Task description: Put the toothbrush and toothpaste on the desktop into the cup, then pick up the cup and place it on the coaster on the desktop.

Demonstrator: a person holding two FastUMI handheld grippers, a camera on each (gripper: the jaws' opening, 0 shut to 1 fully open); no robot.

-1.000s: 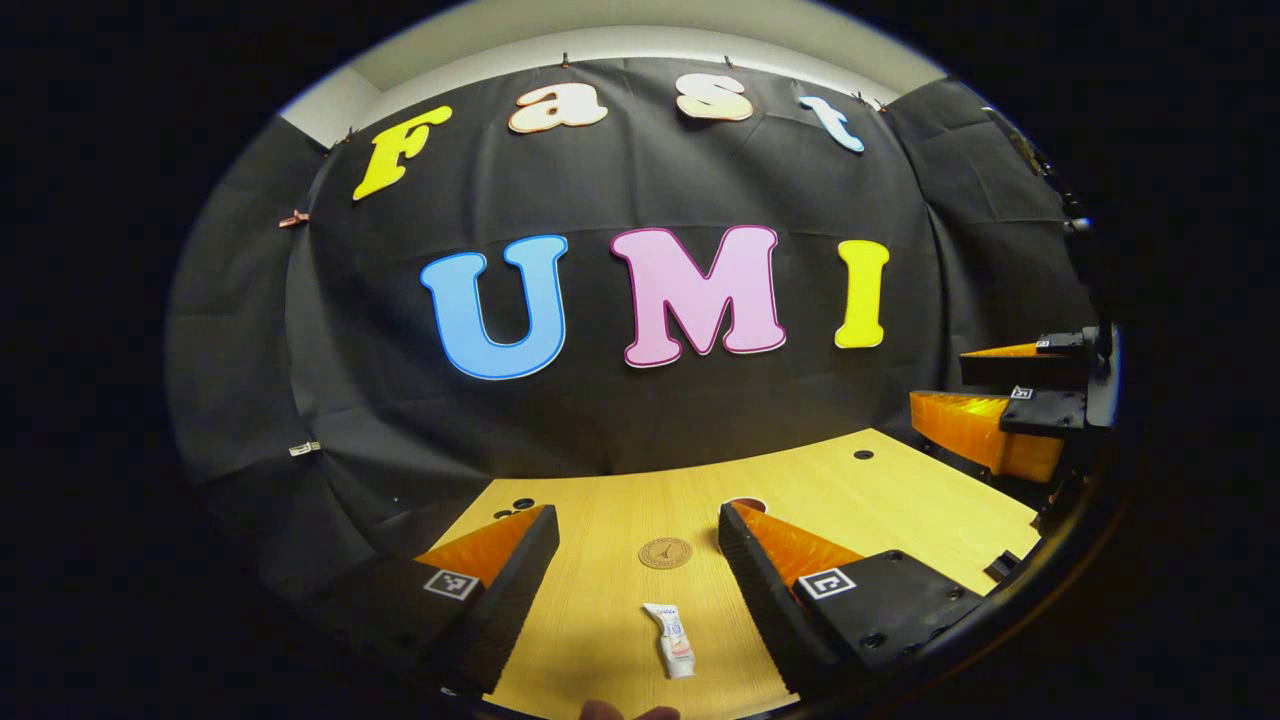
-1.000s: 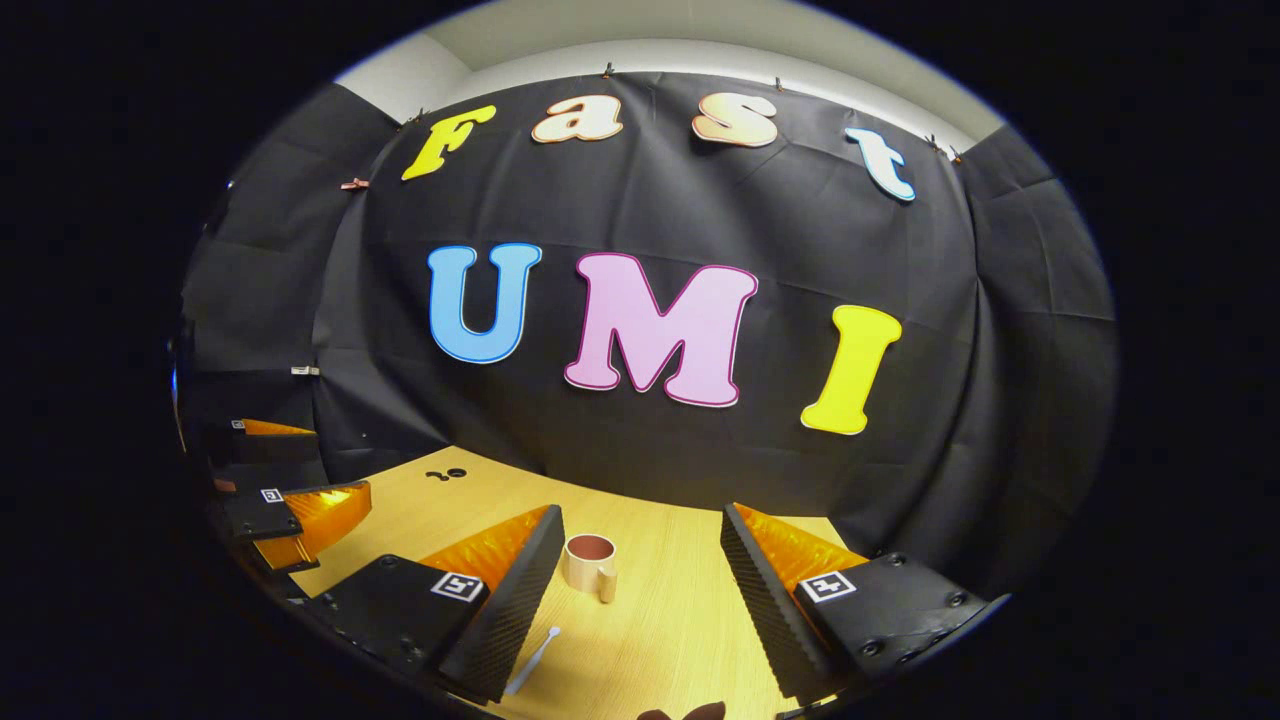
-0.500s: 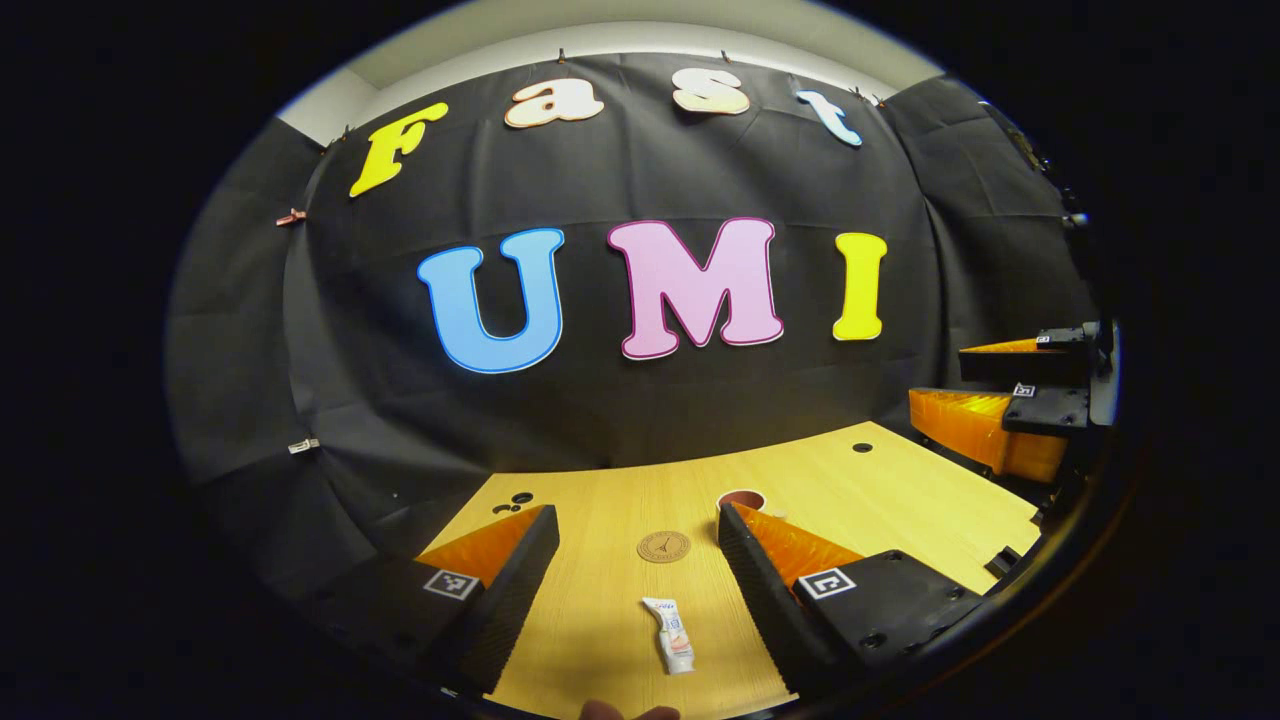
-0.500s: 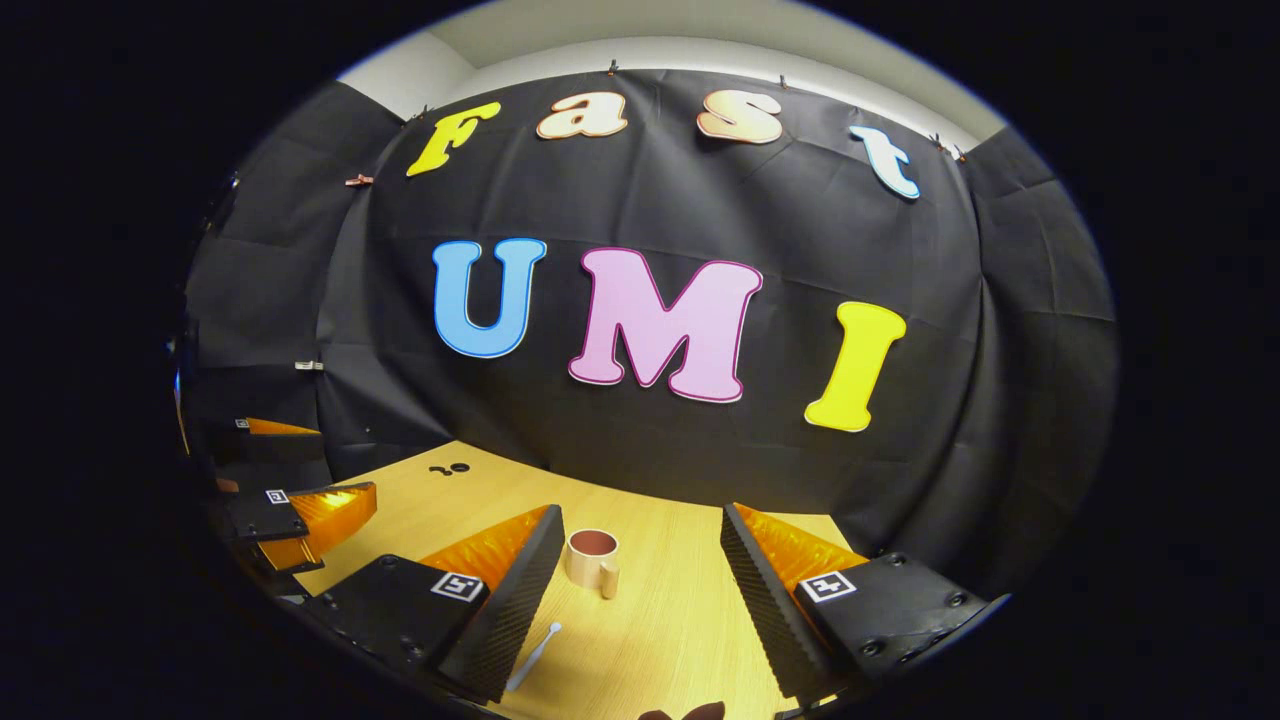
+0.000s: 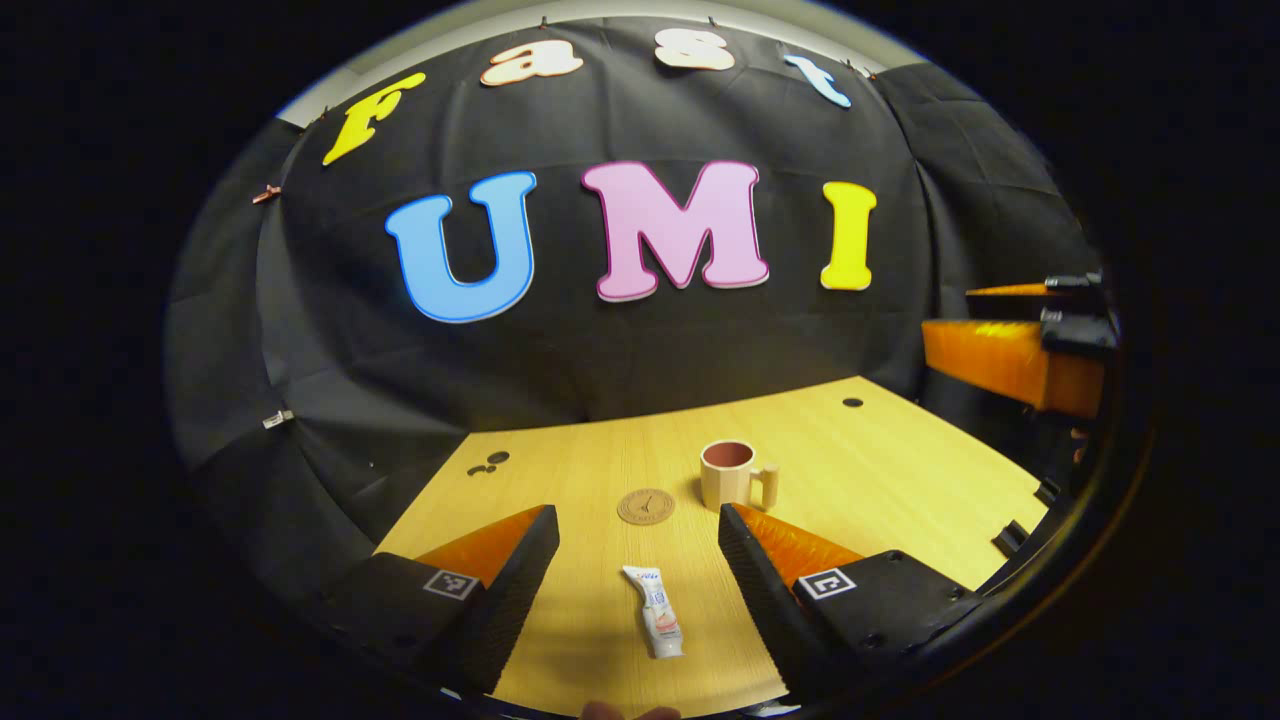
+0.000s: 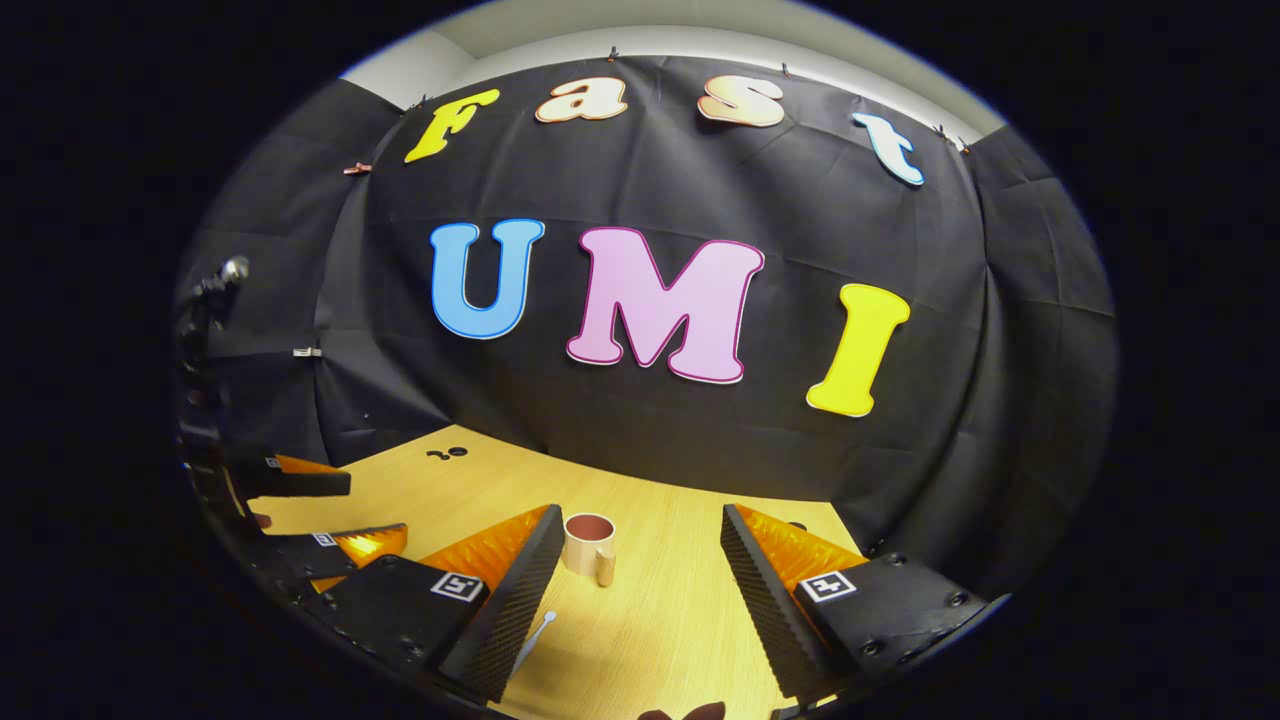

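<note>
In the left gripper view a small white toothpaste tube [image 5: 655,625] lies flat on the wooden desktop [image 5: 880,480], between the spread fingers of my left gripper [image 5: 637,555], which is open and above it. Beyond the tube sits a round brown coaster [image 5: 645,506], and to its right stands a beige cup [image 5: 732,475], handle to the right. In the right gripper view my right gripper [image 6: 640,560] is open above the desktop [image 6: 680,610]. The cup [image 6: 589,545] stands just ahead of its left finger, and the white toothbrush [image 6: 533,638] lies partly hidden beside that finger.
The right gripper [image 5: 1010,345] shows at the right edge of the left gripper view, high over the desk's right side. The left gripper [image 6: 320,520] appears at the lower left of the right gripper view. Small dark holes [image 5: 852,402] mark the desktop near the cloth wall.
The left gripper has tilted downward and lowered toward the desk, so the cup and more desktop come into sight. The right gripper has shifted slightly; both stay open.
</note>
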